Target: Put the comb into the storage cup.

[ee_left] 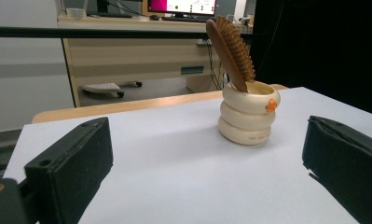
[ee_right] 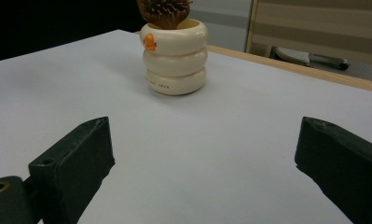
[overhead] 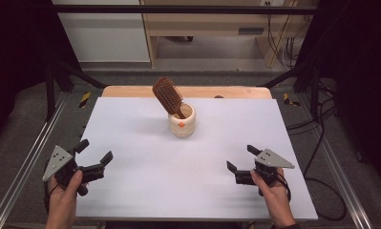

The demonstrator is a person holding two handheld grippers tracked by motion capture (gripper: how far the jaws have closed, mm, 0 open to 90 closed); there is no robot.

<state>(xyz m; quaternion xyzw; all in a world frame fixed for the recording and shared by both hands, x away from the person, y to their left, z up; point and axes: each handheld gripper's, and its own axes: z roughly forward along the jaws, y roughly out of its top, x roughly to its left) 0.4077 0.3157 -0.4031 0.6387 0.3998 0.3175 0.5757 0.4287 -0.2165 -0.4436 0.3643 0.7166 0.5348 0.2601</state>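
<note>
Two hands come in from the bottom of the high view, and each one holds a hand-held gripper. On the left side, the left hand-held gripper (overhead: 93, 151) rests at the near left corner of the counter (overhead: 131, 191), with its jaws spread wide and nothing between them. On the right side, the right hand-held gripper (overhead: 242, 157) lies near the right edge, also with jaws spread and holding nothing. Both point toward the middle of the counter. Well apart from both, toward the far middle of the white surface, stands a cream cup (overhead: 182, 121) with three rounded rings and a small orange mark. A brown hairbrush (overhead: 168, 95) stands in the cup with its handle down, and it leans to the left in the high view.
</note>
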